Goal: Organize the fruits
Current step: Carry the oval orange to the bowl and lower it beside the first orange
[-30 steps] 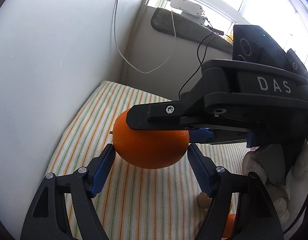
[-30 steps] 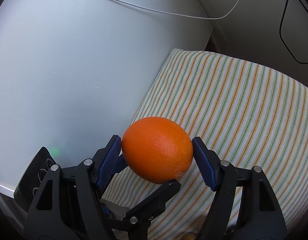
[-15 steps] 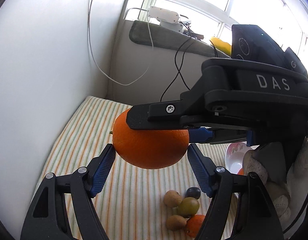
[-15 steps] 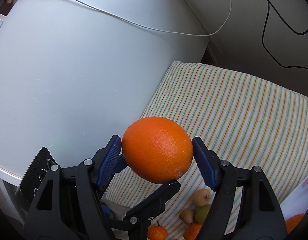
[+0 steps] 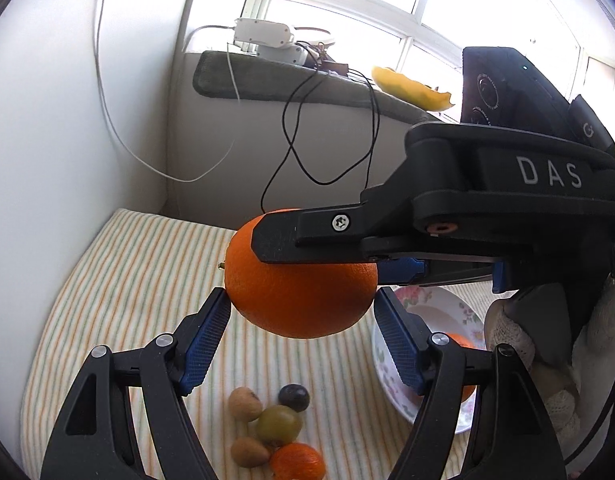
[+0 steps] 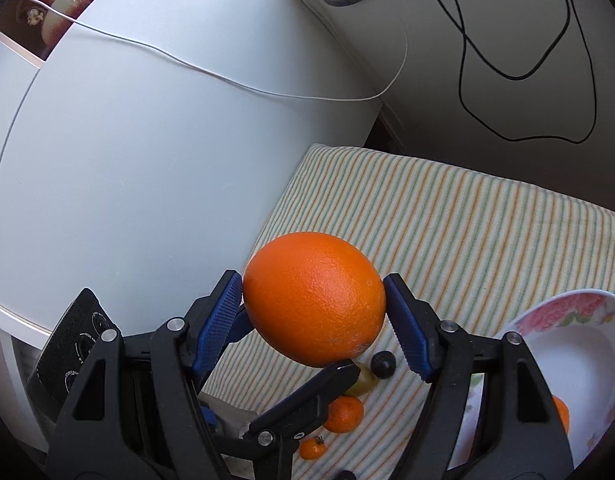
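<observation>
A large orange (image 5: 299,300) hangs in the air above the striped cloth, gripped from two directions at once. My left gripper (image 5: 301,308) has its blue pads (image 5: 205,340) against the orange's sides. My right gripper (image 6: 313,308) also presses its blue pads (image 6: 407,340) on the same orange (image 6: 313,298), crossing the left one. Below lie small fruits: a green one (image 5: 278,424), a dark plum (image 5: 293,397), two tan ones (image 5: 244,403) and a mandarin (image 5: 297,462). A flowered bowl (image 5: 387,376) at the right holds another orange fruit.
The striped cloth (image 5: 135,280) covers the surface, bounded by a white wall on the left and a grey ledge (image 5: 291,92) behind with cables hanging down. The bowl also shows in the right wrist view (image 6: 563,344), with mandarins (image 6: 343,414) beside it.
Both grippers have risen and pulled back together with the orange. The small fruits and the bowl have come into view below. The grip on the orange is unchanged.
</observation>
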The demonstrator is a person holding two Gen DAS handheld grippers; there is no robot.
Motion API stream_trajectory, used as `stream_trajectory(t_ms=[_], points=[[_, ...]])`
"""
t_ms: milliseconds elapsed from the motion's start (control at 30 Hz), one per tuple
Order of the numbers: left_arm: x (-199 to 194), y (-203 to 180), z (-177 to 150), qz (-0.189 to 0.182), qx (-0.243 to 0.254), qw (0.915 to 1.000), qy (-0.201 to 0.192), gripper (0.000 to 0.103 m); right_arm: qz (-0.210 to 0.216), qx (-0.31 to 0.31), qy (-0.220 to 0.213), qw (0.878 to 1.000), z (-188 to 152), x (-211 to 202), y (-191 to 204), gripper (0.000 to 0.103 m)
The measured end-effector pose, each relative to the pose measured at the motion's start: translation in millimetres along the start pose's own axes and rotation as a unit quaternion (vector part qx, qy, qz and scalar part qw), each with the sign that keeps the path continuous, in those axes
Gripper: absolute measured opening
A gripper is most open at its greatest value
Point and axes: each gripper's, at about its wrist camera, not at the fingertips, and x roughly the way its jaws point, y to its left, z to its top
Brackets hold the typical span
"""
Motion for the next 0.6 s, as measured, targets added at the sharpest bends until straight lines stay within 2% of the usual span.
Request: stream_trajectory(t_ms=[600], points=[[45.1, -95.2, 2.0, -0.041, 0.046, 0.9975, 0.034, 0.074, -0.02, 0.043, -0.036, 0.998, -12.8, -68.0, -77.4, 0.075]])
